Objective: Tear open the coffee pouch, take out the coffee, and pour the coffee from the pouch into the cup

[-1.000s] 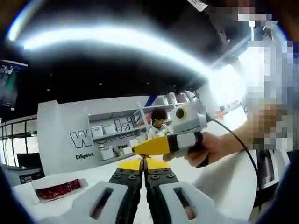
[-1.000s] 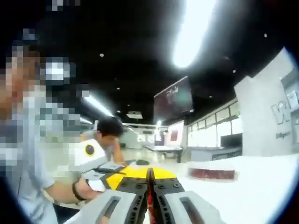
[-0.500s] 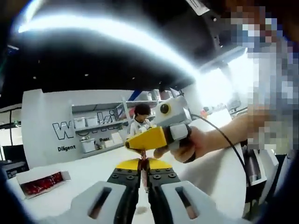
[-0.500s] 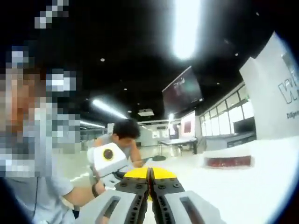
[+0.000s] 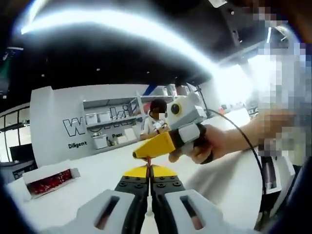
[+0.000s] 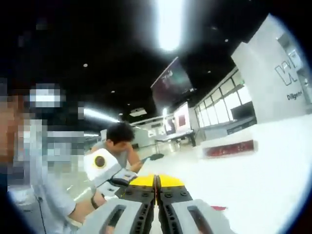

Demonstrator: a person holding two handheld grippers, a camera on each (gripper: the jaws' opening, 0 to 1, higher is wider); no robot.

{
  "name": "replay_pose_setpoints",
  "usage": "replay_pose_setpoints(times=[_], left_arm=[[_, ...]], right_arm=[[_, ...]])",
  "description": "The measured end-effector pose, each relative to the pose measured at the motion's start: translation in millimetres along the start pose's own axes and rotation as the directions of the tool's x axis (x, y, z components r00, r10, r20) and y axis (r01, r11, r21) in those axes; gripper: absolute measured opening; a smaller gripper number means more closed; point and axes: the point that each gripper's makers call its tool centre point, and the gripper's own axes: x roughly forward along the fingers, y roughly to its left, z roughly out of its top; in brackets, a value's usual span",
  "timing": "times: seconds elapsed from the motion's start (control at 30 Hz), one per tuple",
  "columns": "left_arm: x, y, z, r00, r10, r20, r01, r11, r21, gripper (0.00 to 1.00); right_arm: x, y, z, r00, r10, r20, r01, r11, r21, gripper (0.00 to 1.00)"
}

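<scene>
Both tongs are pressed together, left tongs (image 5: 148, 171) and right tongs (image 5: 141, 154) pinching a thin coffee pouch (image 5: 149, 161) between them above the white surface (image 5: 97, 185) — back wall (image 5: 53, 131) reads "Diligent".

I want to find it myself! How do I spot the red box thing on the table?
Look along the big white table toward the white wall with dark letters. Near the table's far edge lies a long, low white box. Its dark red, shiny filling sets it apart from all the white around it.
</scene>
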Motion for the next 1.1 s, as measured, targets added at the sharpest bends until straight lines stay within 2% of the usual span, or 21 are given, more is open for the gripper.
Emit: replay_pose_setpoints(times=[0.07, 0.13, 0.2, 0.27, 0.33, 0.43, 0.47, 0.5, 0.57, 0.63, 0.67, 0.87, 0.97, 1.0, 1.07, 1.1], left_arm=[[-0.5, -2.4, 3.5, 1.0, 0.02, 0.015, -0.021, 0.999, 0.046, 0.02], [-1.3, -0.7, 3.0, 1.0, 0.019, 0.016, -0.02, 0.999, 0.027, 0.02], [0.3, -0.8, 0.6, 1.0, 0.003, 0.006, -0.003, 1.0, -0.008, 0.02], [-0.3, -0.4, 1.2, 1.0, 0.006, 0.01, -0.006, 1.0, -0.008, 0.02], [-1.7, 0.5, 3.4, 1.0, 0.006, 0.024, -0.005, 1.0, -0.015, 0.02], [-1.8, 0.1, 3.1, 1.0, 0.002, 0.025, -0.001, 0.999, -0.038, 0.02], [-0.1, -0.2, -0.2, 1.0, 0.017, 0.002, -0.017, 1.0, -0.02, 0.02], [0.0, -2.5, 1.7, 1.0, 0.017, 0.009, -0.017, 1.0, -0.013, 0.02], [0.6, 0.1, -1.2, 0.999, 0.033, -0.009, -0.033, 0.999, 0.001, 0.02], [0.0, 2.7, -0.9, 0.999, 0.037, -0.008, -0.038, 0.999, -0.018, 0.02], [0.1, 3.3, -1.5, 0.999, 0.04, -0.01, -0.04, 0.999, -0.022, 0.02], [1.9, 3.4, -3.3, 0.999, 0.047, -0.023, -0.047, 0.999, -0.004, 0.02], [3.2, 3.2, -4.8, 0.998, 0.044, -0.033, -0.045, 0.999, -0.005, 0.02], [3.5, 3.1, -5.6, 0.998, 0.049, -0.038, -0.049, 0.999, 0.003, 0.01], [4.9, 1.7, -5.8, 0.998, 0.048, -0.041, -0.048, 0.999, 0.018, 0.02], [5.4, 1.7, -6.9, 0.998, 0.046, -0.043, -0.045, 0.999, 0.021, 0.03]], right_arm=[[-1.6, -3.6, 5.2, 0.999, -0.02, 0.026, 0.019, 0.998, 0.063, 0.01], [-5.7, -12.7, 2.6, 0.999, -0.04, 0.02, 0.037, 0.99, 0.137, 0.01], [-5.5, -12.2, 0.8, 0.999, -0.038, 0.006, 0.038, 0.997, 0.074, 0.01], [-3.6, -4.5, 6.2, 0.999, -0.026, 0.035, 0.026, 0.999, 0.023, 0.0], [-4.0, 2.7, 9.6, 0.998, 0.019, 0.058, -0.023, 0.998, 0.061, 0.01], [-6.7, -11.7, 2.2, 0.998, -0.055, 0.009, 0.055, 0.998, 0.034, 0.0], [-7.4, -13.1, 5.5, 0.996, -0.085, 0.02, 0.085, 0.996, 0.005, 0.0], [-6.9, -11.9, 5.0, 0.995, -0.098, 0.01, 0.099, 0.994, -0.036, 0.0], [-5.5, -12.5, 3.9, 0.988, -0.154, -0.008, 0.151, 0.977, -0.154, 0.0], [-4.3, -15.5, 3.6, 0.988, -0.153, -0.007, 0.151, 0.983, -0.106, 0.0], [-6.3, -22.9, 3.8, 0.982, -0.187, -0.014, 0.184, 0.976, -0.12, 0.0], [-6.0, -29.1, -2.5, 0.967, -0.252, -0.035, 0.244, 0.957, -0.16, 0.0], [-5.2, -31.8, -5.9, 0.951, -0.304, -0.057, 0.28, 0.925, -0.257, 0.0], [-5.6, -34.0, -7.5, 0.935, -0.348, -0.068, 0.308, 0.891, -0.334, 0.0], [-3.5, -31.8, -7.8, 0.921, -0.382, -0.07, 0.315, 0.84, -0.442, 0.0], [-2.6, -30.0, -5.2, 0.919, -0.391, -0.048, 0.327, 0.824, -0.463, 0.0]])
